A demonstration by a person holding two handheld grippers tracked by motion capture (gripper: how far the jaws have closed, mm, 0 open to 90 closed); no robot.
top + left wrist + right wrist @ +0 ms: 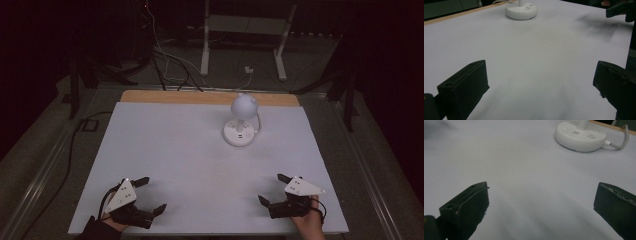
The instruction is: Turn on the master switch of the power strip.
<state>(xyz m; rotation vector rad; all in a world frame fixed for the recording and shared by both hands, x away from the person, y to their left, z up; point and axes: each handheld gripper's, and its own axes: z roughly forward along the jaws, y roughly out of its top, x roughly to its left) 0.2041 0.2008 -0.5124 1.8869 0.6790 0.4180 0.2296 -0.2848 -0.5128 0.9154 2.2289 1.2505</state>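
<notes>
A small white desk lamp (241, 120) with a round head and a round base stands at the back centre-right of the table; its base (521, 11) (581, 135) sits far ahead of both grippers. My left gripper (152, 196) rests near the front left corner, open, its jaws wide apart over bare table. My right gripper (272, 189) lies near the front right corner, also open with nothing between its jaws. In the left gripper view the other gripper (621, 10) is at the top right.
The table (190, 160) is covered by a pale sheet, with a wooden strip (175, 96) at its far edge. The lamp's white cable (621, 142) runs off the back. Beyond the table are floor cables and a white stand (245, 30).
</notes>
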